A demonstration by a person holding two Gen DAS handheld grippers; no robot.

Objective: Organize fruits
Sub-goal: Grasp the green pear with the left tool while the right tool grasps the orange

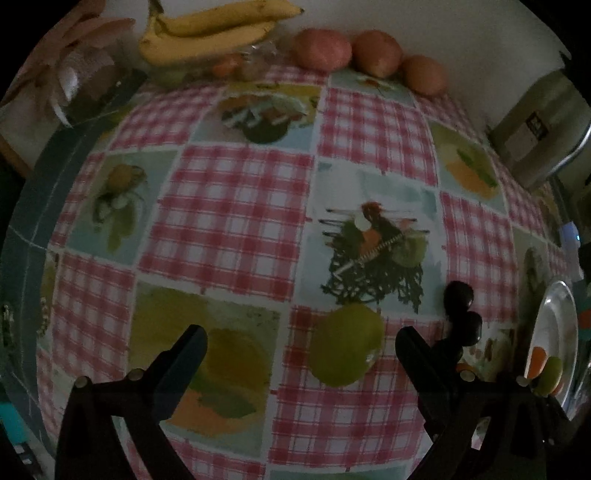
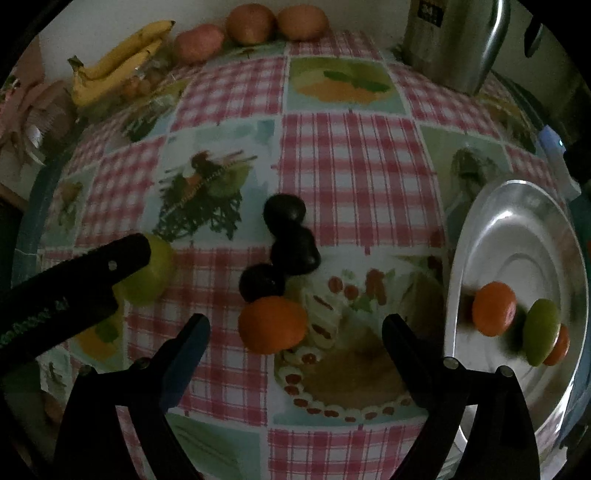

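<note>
While both grippers are pointing steeply down at it, a red-checked tablecloth (image 2: 354,177) with printed food panels is covering the whole table, and the room is looking pretty dim. In the right wrist view, the right gripper (image 2: 295,332) is hanging with its jaws spread wide and nothing clamped; an orange fruit (image 2: 272,325) is sitting on the cloth between the fingers, closer to the left one, not pinched. Three dark plums (image 2: 284,243) are lying in a touching chain just past it toward 12 o'clock. A steel plate (image 2: 517,229) is sitting at 3 o'clock near the table edge, already holding an orange fruit and a green one. In the left wrist view, the left gripper (image 1: 301,339) is also gaping open over a green fruit (image 1: 345,343), which is resting on the cloth nearer the right finger, untouched as far as I can tell. Along the far edge by the wall, bananas (image 1: 207,33) and three reddish apples (image 1: 369,55) are lining up, with a metal kettle (image 2: 454,40) at 1 o'clock. Middle of the cloth is wide open for moving.
</note>
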